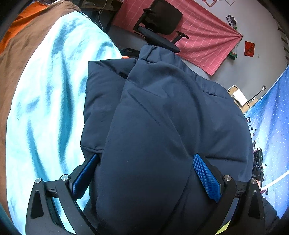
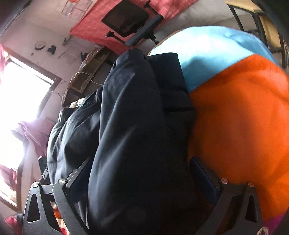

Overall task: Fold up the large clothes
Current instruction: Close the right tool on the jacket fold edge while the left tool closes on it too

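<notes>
Bed w/ light-blue sheet (image 1: 45, 101), brown (image 1: 16, 59) and orange cover (image 2: 240, 115); pink cloth (image 1: 202, 39) on wall, office chair (image 1: 162, 21) beyond. Navy jacket (image 1: 162, 117) lies on bed, long axis running away toward chair. Left claw (image 1: 144, 173) and right claw (image 2: 139, 179) each spread wide around a thick jacket fold.

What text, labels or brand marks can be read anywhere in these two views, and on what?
None can be read.
Red paper on the wall: a marking shows, too blurred to read.
Photos on the wall: too small to read.
Papers on the wall: faint drawing, no legible words.
Navy jacket: no label or logo shows.
</notes>
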The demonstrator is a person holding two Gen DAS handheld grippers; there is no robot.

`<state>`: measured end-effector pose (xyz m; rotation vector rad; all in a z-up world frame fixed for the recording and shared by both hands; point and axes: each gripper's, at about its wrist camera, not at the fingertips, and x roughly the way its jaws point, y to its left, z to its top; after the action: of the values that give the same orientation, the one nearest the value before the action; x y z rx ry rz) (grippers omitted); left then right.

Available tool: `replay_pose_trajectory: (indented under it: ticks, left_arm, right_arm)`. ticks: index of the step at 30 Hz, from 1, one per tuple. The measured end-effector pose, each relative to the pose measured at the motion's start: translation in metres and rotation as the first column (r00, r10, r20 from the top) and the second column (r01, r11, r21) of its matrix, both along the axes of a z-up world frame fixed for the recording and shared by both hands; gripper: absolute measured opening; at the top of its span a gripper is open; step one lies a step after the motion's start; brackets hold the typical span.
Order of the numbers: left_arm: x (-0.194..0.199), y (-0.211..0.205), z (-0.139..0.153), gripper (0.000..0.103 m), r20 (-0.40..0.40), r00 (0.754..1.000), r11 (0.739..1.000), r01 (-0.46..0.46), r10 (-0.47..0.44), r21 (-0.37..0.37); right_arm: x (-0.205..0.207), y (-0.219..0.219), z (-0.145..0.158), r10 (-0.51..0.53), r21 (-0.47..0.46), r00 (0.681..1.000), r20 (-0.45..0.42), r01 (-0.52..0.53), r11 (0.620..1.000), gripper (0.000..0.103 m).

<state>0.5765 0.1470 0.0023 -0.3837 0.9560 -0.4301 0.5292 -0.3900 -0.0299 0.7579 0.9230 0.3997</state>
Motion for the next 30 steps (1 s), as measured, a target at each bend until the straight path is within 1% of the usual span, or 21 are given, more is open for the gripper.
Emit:
replay_pose_trajectory:
  ticks: [1, 3, 5, 7, 8, 10, 11, 12, 13, 15, 16, 18, 19, 21, 22, 24, 27, 30]
  left_arm:
    - [0.0, -0.001, 0.001, 0.102, 0.007, 1.0, 1.0, 0.001, -0.001, 0.003]
    - [0.0, -0.004, 0.0, 0.102, 0.013, 1.0, 1.0, 0.0, 0.0, 0.003]
    - [0.001, -0.005, 0.0, 0.102, 0.012, 1.0, 1.0, -0.004, 0.004, 0.003]
    - [-0.001, -0.006, 0.001, 0.101, 0.012, 1.0, 1.0, -0.012, 0.012, 0.008]
    - [-0.001, -0.007, 0.002, 0.1, 0.014, 1.0, 1.0, -0.018, 0.018, 0.014]
    - [-0.003, -0.011, 0.007, 0.094, 0.029, 0.999, 0.999, -0.038, 0.037, 0.031]
    - [-0.003, -0.013, 0.009, 0.087, 0.036, 0.998, 0.998, -0.045, 0.044, 0.035]
    - [-0.005, -0.015, 0.012, 0.079, 0.045, 0.998, 0.998, -0.053, 0.052, 0.041]
    - [-0.006, -0.018, 0.014, 0.075, 0.056, 0.997, 0.997, -0.062, 0.059, 0.053]
    - [-0.009, -0.023, 0.018, 0.059, 0.076, 0.995, 0.995, -0.064, 0.058, 0.08]
    - [-0.012, -0.026, 0.022, 0.055, 0.095, 0.994, 0.993, -0.061, 0.051, 0.104]
    - [-0.017, -0.033, 0.026, 0.041, 0.123, 0.992, 0.988, -0.057, 0.04, 0.146]
    - [-0.019, -0.035, 0.027, 0.038, 0.134, 0.99, 0.985, -0.057, 0.035, 0.162]
    - [-0.027, -0.042, 0.031, 0.028, 0.163, 0.986, 0.979, -0.06, 0.028, 0.195]
    - [-0.029, -0.045, 0.034, 0.025, 0.175, 0.984, 0.976, -0.065, 0.029, 0.207]
    - [-0.032, -0.045, 0.037, 0.017, 0.192, 0.981, 0.973, -0.078, 0.036, 0.217]
    - [-0.042, -0.051, 0.047, 0.012, 0.225, 0.973, 0.969, -0.104, 0.052, 0.223]
    - [-0.051, -0.055, 0.061, 0.009, 0.25, 0.966, 0.974, -0.112, 0.06, 0.198]
  right_arm:
    - [0.005, 0.002, -0.001, 0.002, 0.012, 1.0, -0.008, -0.002, 1.0, 0.103]
    - [0.007, 0.003, 0.0, -0.001, 0.007, 1.0, -0.022, 0.001, 1.0, 0.103]
    - [0.005, 0.004, 0.001, -0.019, -0.018, 0.999, -0.031, 0.018, 1.0, 0.099]
    - [0.002, 0.006, 0.002, -0.042, -0.034, 0.999, -0.026, 0.041, 0.999, 0.087]
    - [-0.001, 0.007, 0.003, -0.049, -0.041, 0.999, -0.023, 0.048, 0.998, 0.084]
    - [-0.005, 0.007, 0.004, -0.068, -0.041, 0.998, -0.016, 0.068, 0.997, 0.072]
    - [-0.007, 0.008, 0.005, -0.076, -0.039, 0.997, -0.015, 0.076, 0.996, 0.069]
    - [-0.007, 0.008, 0.007, -0.082, -0.039, 0.997, -0.014, 0.082, 0.996, 0.063]
    - [-0.008, 0.01, 0.009, -0.088, -0.046, 0.996, -0.01, 0.087, 0.995, 0.058]
    - [-0.007, 0.015, 0.013, -0.092, -0.071, 0.996, -0.005, 0.092, 0.993, 0.051]
    - [-0.007, 0.017, 0.017, -0.097, -0.084, 0.995, -0.001, 0.096, 0.992, 0.047]
    - [-0.009, 0.02, 0.021, -0.107, -0.11, 0.994, 0.006, 0.107, 0.988, 0.042]
    - [-0.01, 0.023, 0.025, -0.113, -0.127, 0.994, 0.01, 0.113, 0.985, 0.038]
    - [-0.01, 0.03, 0.031, -0.121, -0.156, 0.992, 0.021, 0.123, 0.98, 0.034]
    - [-0.012, 0.034, 0.035, -0.125, -0.177, 0.992, 0.028, 0.128, 0.976, 0.032]
    - [-0.015, 0.039, 0.042, -0.134, -0.21, 0.99, 0.037, 0.139, 0.968, 0.029]
    - [-0.022, 0.046, 0.058, -0.146, -0.23, 0.987, 0.065, 0.157, 0.96, 0.025]
    - [-0.031, 0.051, 0.081, -0.139, -0.244, 0.983, 0.122, 0.165, 0.956, 0.023]
